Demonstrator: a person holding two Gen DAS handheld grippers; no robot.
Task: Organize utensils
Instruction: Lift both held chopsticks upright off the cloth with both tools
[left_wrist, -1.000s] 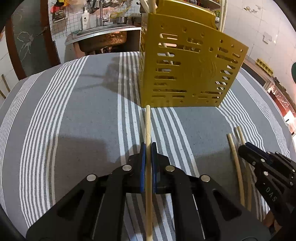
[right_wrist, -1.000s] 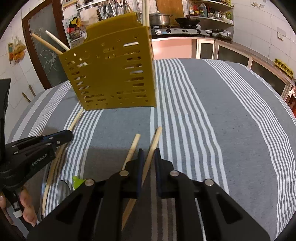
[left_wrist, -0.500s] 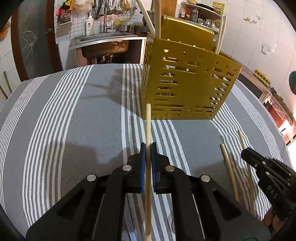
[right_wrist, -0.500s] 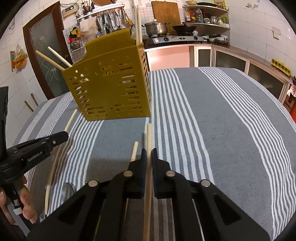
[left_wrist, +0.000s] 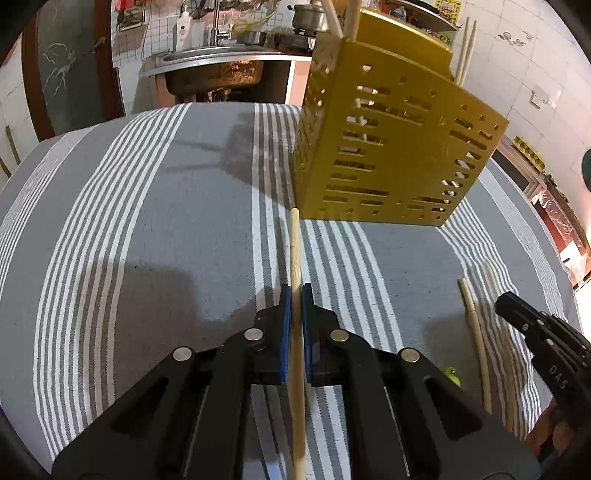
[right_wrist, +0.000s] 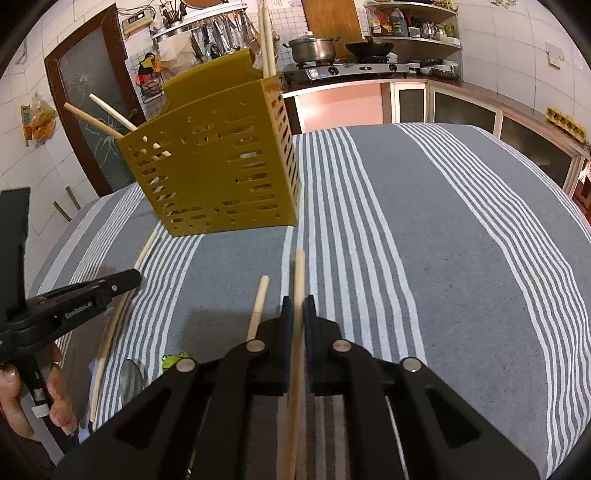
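Between each tool's pads I've got a chopstick clamped mid-shaft: left tool (left_wrist: 294, 295), right tool (right_wrist: 298, 306); light, stiff, slippery sticks.

Ahead of us lies a grey tablecloth (right_wrist: 461, 240) with white stripes, and beyond it we see white tiled walls (right_wrist: 517, 33), a dark-framed door (right_wrist: 88, 110), a sink (left_wrist: 218, 72) and a stove (right_wrist: 354, 68) under shelves (right_wrist: 413, 22).
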